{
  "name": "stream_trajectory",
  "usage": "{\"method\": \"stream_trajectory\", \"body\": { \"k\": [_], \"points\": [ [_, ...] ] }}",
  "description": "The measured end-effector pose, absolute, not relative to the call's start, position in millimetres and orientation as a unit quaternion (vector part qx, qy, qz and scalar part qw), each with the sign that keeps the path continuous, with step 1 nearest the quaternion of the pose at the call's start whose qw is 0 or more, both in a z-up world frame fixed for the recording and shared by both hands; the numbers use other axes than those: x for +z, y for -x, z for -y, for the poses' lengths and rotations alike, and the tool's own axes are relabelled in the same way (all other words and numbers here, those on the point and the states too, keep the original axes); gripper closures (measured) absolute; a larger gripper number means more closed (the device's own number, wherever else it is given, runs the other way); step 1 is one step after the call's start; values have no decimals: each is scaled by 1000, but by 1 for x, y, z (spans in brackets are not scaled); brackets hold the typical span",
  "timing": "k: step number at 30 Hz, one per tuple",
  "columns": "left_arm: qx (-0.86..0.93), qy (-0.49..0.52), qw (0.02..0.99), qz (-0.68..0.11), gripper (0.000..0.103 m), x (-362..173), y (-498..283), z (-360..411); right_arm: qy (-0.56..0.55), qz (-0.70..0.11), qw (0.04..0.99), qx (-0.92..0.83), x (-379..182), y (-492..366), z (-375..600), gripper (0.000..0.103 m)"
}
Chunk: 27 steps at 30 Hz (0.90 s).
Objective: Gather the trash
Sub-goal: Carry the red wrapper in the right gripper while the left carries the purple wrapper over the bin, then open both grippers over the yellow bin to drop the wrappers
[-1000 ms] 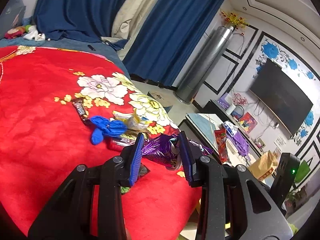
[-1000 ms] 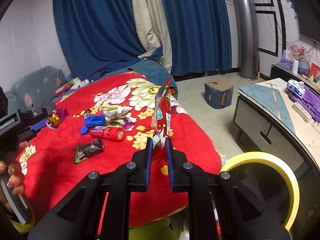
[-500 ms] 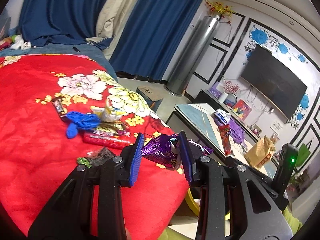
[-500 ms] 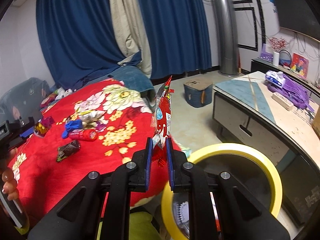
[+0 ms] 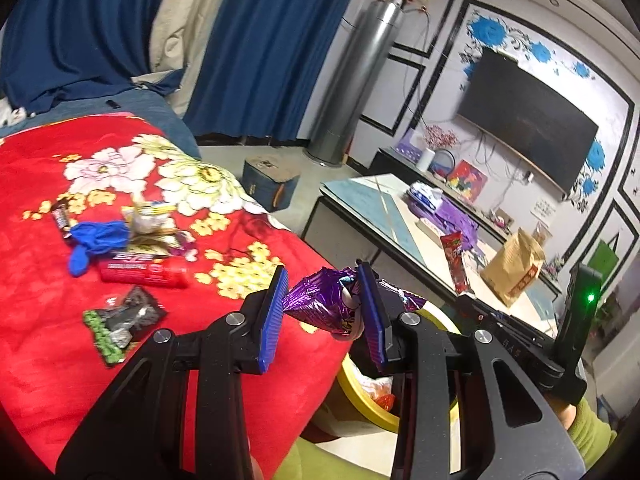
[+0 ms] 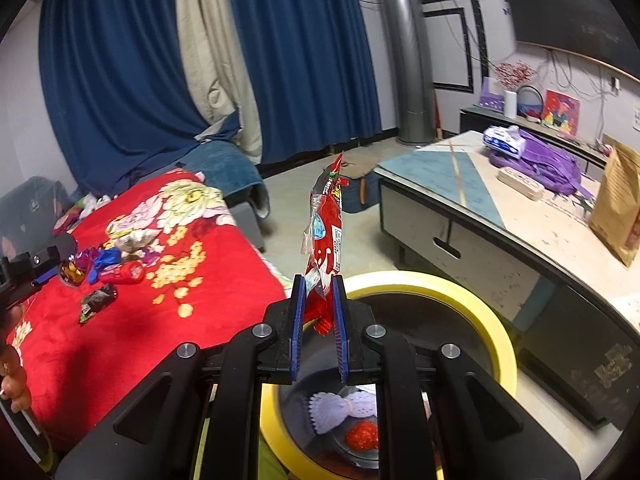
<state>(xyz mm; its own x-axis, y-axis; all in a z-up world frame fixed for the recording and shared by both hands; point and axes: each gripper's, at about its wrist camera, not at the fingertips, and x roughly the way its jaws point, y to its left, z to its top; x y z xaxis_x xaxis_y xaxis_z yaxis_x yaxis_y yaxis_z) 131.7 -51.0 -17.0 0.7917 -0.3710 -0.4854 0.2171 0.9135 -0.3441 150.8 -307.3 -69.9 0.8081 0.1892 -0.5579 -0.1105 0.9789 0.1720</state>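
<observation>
My left gripper (image 5: 322, 278) is shut on a crumpled purple foil wrapper (image 5: 316, 304), held over the edge of the red flowered blanket (image 5: 48, 360). My right gripper (image 6: 318, 286) is shut on the lower end of a long red snack packet (image 6: 324, 236), which stands upright above a yellow-rimmed bin (image 6: 420, 280). The bin rim (image 5: 360, 396) also shows below the left fingers. On the blanket lie a blue glove (image 5: 96, 240), a red tube packet (image 5: 144, 274), a black and green wrapper (image 5: 120, 320) and a dark bar wrapper (image 5: 60, 216).
A low glass-topped table (image 6: 460, 184) stands right of the bin, with a purple bag (image 6: 540, 164) and a brown paper bag (image 6: 620, 208) on it. A blue box (image 5: 268, 184) sits on the floor by the bed. The bin holds a white paper liner (image 6: 336, 408).
Both views have swung right, away from the bed. The yellow-rimmed bin has come in under the right gripper and the left one nears the blanket's edge. Both grips are unchanged.
</observation>
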Motion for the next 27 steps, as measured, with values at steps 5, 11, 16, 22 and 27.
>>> {"method": "stream_trajectory", "body": {
  "k": [5,11,16,22,27],
  "points": [
    [-174,115,934,-289,75,-19,-136,74,-71,-305,948,61,-77,-148,322,90],
    [-198,84,930,-299,74,-26,-142,102,-79,-317,944,43,-88,-145,338,90],
    [-212,65,921,-321,74,-40,-147,125,-95,-332,938,32,-104,-141,356,90],
    [-233,37,907,-350,74,-60,-151,154,-116,-355,927,33,-124,-138,371,89],
    [-248,18,896,-367,72,-71,-158,172,-130,-371,919,40,-136,-138,377,86]
  ]
}}
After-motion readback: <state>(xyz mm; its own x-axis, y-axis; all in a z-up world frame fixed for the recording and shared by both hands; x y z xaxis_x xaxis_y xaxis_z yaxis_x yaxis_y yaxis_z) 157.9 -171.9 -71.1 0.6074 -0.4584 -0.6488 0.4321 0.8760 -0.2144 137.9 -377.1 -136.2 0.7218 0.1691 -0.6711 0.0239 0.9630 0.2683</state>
